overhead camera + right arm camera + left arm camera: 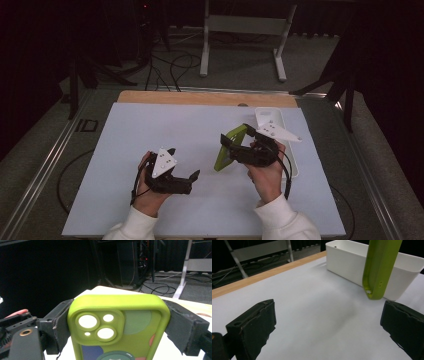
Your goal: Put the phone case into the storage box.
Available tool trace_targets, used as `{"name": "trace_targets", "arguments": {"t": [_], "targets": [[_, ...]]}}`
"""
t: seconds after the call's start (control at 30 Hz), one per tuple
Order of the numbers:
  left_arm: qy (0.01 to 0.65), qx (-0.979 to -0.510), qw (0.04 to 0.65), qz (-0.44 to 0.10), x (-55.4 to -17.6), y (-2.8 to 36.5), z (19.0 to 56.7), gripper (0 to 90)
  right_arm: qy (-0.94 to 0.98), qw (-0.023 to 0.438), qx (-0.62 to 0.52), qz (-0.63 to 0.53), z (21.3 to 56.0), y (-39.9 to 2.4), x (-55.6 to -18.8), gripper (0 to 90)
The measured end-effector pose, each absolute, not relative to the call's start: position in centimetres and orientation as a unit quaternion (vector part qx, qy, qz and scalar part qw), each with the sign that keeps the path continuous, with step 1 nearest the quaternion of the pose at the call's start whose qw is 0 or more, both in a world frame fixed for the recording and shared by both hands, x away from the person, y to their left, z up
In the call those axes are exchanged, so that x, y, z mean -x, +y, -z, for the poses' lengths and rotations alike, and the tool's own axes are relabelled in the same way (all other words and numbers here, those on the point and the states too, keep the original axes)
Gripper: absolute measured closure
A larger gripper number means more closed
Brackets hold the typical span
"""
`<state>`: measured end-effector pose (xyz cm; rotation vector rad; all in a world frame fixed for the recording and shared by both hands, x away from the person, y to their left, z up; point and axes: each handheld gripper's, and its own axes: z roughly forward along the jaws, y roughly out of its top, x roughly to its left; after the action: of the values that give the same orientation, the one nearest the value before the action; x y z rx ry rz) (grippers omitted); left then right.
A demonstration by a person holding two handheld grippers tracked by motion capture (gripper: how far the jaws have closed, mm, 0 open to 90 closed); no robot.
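High view: right gripper is clamping a green phone case, lifted above the table; left gripper is sitting at its 8 o'clock.

Left gripper view: jaws are gaping wide, empty; case at 1 o'clock before the white bin.

Right gripper view: jaws are pinching the case's edges.

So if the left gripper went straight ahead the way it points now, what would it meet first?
Probably the green phone case held up ahead, to the right of its line, with the white bin behind it; the left gripper is open. Depth is unclear.
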<state>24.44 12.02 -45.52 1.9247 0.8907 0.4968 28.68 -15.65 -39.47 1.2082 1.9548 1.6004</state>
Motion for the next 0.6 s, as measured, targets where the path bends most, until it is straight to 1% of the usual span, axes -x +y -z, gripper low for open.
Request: {"name": "trace_targets", "arguments": {"t": [0.6], "targets": [[0.379,-0.777,0.455,-0.214,-24.1,14.7,45.7,1.1,0.685,0.189,-0.434,-0.554,38.6,-16.6,-29.9,15.7]]}}
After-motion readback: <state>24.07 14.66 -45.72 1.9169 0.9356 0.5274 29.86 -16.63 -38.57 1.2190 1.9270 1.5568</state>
